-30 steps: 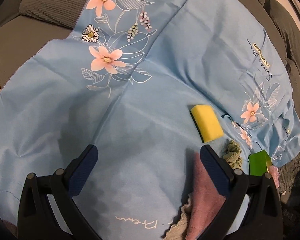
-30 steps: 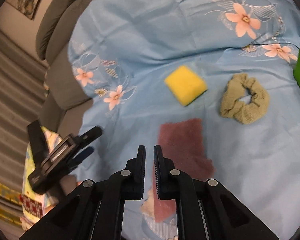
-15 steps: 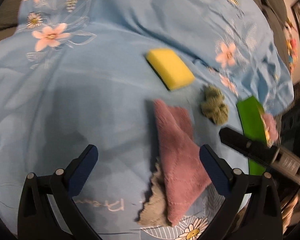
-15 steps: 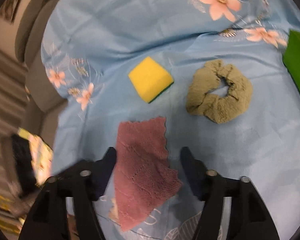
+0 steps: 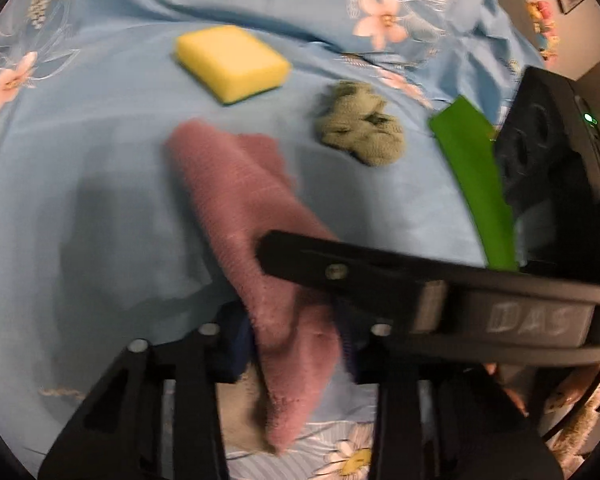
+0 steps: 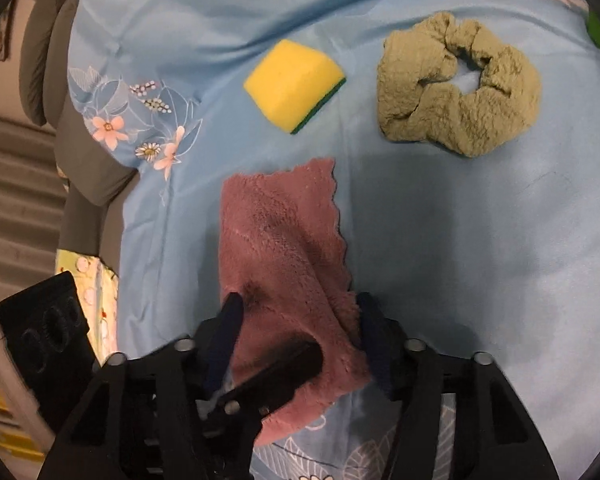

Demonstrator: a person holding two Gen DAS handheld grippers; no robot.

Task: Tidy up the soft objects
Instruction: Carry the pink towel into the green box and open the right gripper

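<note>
Left wrist view: the left gripper (image 5: 296, 344) has just been closing its jaws, and they now pinch the near end of the pink cloth (image 5: 236, 200), which lies on the blue floral sheet (image 5: 80, 152). Behind it sit the yellow sponge (image 5: 232, 62), the green scrunchie (image 5: 360, 132) and a green strip (image 5: 472, 176) partly hidden by the right gripper (image 6: 296, 336). Right wrist view: its jaws have also been narrowing and straddle the cloth's near end; whether the pads press it is hard to make out. The cloth's near corner is covered by the left gripper's finger.
</note>
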